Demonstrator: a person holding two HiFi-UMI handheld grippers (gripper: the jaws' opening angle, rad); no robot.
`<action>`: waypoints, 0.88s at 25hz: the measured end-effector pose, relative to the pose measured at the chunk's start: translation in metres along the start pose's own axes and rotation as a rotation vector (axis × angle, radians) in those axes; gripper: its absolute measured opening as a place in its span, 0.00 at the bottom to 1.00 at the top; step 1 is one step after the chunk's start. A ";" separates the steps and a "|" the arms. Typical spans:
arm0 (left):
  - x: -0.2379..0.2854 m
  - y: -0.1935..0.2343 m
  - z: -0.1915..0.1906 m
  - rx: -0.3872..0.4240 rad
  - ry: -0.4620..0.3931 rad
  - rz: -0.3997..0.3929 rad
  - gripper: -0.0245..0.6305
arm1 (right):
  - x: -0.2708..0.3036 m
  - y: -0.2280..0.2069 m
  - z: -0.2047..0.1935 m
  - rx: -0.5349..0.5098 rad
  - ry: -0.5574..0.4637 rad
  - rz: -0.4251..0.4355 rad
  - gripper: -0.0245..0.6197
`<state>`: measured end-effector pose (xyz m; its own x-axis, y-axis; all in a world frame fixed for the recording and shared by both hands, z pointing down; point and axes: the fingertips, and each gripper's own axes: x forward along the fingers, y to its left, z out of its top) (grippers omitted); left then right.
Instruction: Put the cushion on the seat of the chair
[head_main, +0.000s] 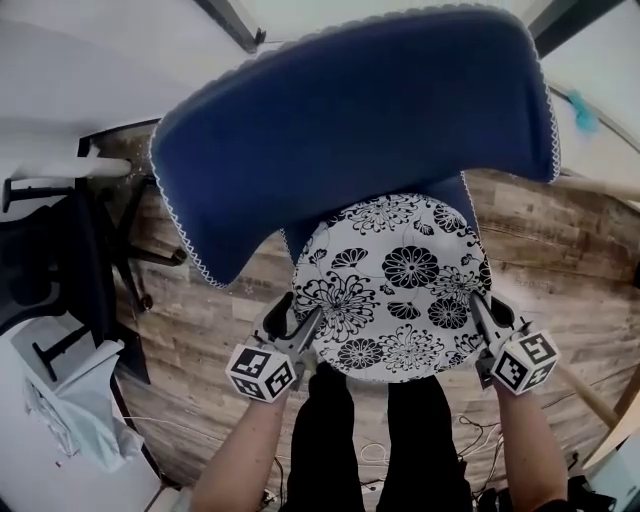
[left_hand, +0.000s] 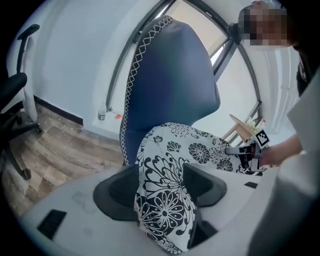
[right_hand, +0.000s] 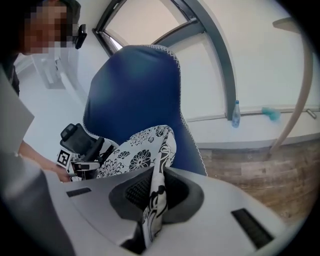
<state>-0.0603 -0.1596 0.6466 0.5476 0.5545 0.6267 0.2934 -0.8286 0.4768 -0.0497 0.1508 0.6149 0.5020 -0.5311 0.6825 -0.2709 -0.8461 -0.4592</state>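
A round white cushion with black flowers lies over the seat of the blue chair, against its tall backrest. The seat itself is almost wholly hidden under it. At the cushion's near left rim my left gripper is open, with the rim bulging loosely between its spread jaws. My right gripper is shut on the near right rim, pinching the fabric thin. Each gripper shows in the other's view: the right gripper, the left gripper.
A black office chair stands at the left on the wood floor, with a white bag near it. A wooden pole leans at the right. A bottle stands on the low ledge by the window.
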 end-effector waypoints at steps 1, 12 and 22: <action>-0.001 0.000 0.001 -0.005 -0.004 0.005 0.43 | 0.000 -0.002 0.001 0.005 -0.005 -0.009 0.09; -0.016 0.007 0.004 0.006 -0.006 0.023 0.43 | -0.001 -0.020 0.004 0.014 -0.005 -0.075 0.09; -0.014 -0.016 0.028 0.039 -0.051 -0.030 0.43 | 0.011 -0.034 -0.003 0.006 -0.008 -0.127 0.09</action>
<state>-0.0506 -0.1560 0.6129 0.5769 0.5754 0.5798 0.3401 -0.8145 0.4700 -0.0375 0.1734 0.6395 0.5384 -0.4193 0.7310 -0.1994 -0.9062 -0.3729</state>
